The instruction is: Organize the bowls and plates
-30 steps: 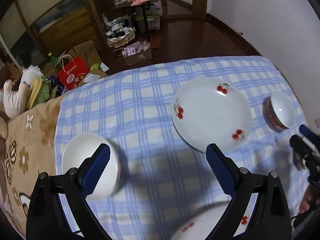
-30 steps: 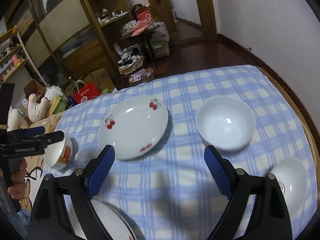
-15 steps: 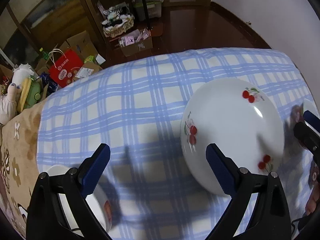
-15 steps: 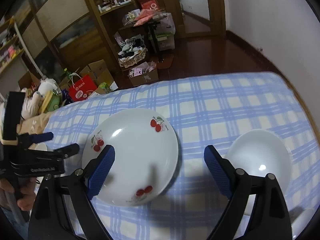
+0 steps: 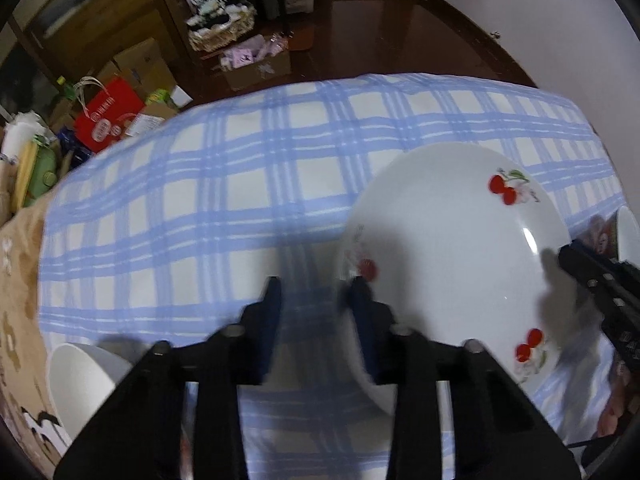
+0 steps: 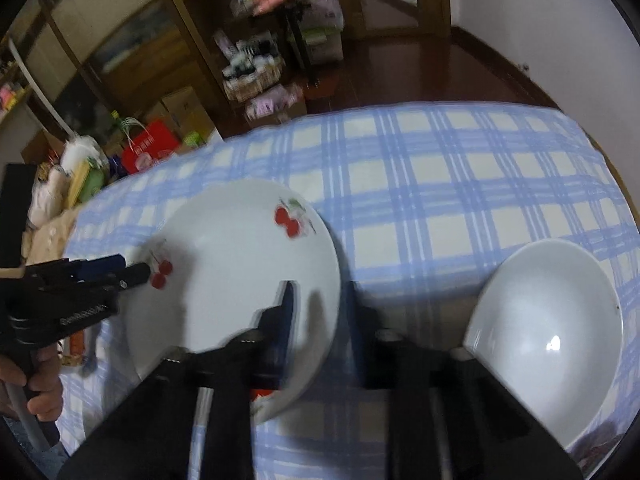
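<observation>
A white plate with red cherries (image 5: 448, 256) lies on the blue checked cloth (image 5: 240, 184). My left gripper (image 5: 316, 300) straddles the plate's left rim. Its jaws are closing: the right finger is over the plate, and the left finger is still apart, over the cloth. In the right wrist view my right gripper (image 6: 320, 300) straddles the right rim of the same plate (image 6: 232, 264). Its jaws are also closing and are blurred, with a strip of plate still showing between them. Each view shows the other gripper at the opposite rim: right gripper (image 5: 592, 280), left gripper (image 6: 132, 272).
A plain white bowl (image 6: 548, 328) sits right of the plate. Another white bowl (image 5: 80, 384) is near the left gripper, and a red-patterned bowl (image 5: 628, 236) sits behind the right gripper. A hand (image 6: 36, 392) holds the left gripper. Boxes, a red bag and shelves stand beyond the table.
Both grippers have come down and forward onto the cherry plate's opposite rims. Their jaws have gone from wide apart to narrow.
</observation>
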